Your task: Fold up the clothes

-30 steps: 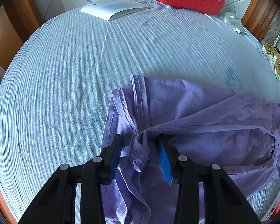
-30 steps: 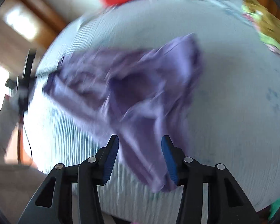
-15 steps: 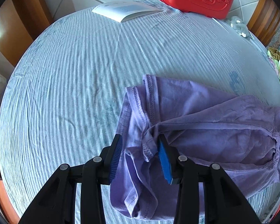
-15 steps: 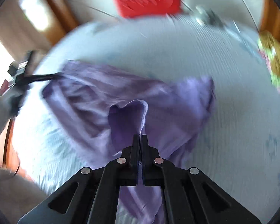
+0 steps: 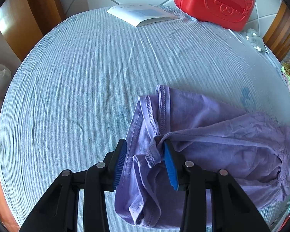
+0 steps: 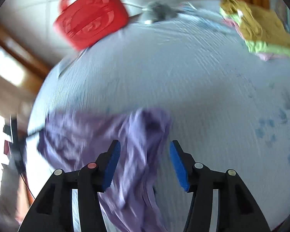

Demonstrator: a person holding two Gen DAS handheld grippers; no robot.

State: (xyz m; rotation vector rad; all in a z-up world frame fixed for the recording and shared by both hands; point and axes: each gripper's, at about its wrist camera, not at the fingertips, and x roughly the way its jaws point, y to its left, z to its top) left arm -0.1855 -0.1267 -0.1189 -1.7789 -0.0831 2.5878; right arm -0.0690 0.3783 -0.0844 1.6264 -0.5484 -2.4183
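Observation:
A crumpled purple garment [image 5: 212, 139] lies on the light blue striped cloth [image 5: 87, 77] of a round table. My left gripper [image 5: 145, 150] is open, its blue pads on either side of a hemmed fold of the garment, low over it. In the right wrist view, which is motion-blurred, the garment [image 6: 106, 135] spreads to the left and below my right gripper [image 6: 145, 148]. The right gripper is open, with a bunched part of the fabric showing between its fingers. The left gripper's dark body shows at the garment's far left edge [image 6: 15, 135].
A red case [image 5: 214, 2] and a white booklet [image 5: 143, 13] sit at the table's far edge. A small grey object [image 5: 255, 40] lies beside the case. A pile of yellow and green clothes [image 6: 261, 32] sits at the right edge. Wooden furniture surrounds the table.
My right gripper was shut on the garment half a second ago; it has opened and swung, so that view is blurred. The left gripper stayed open around the fold and shifted slightly.

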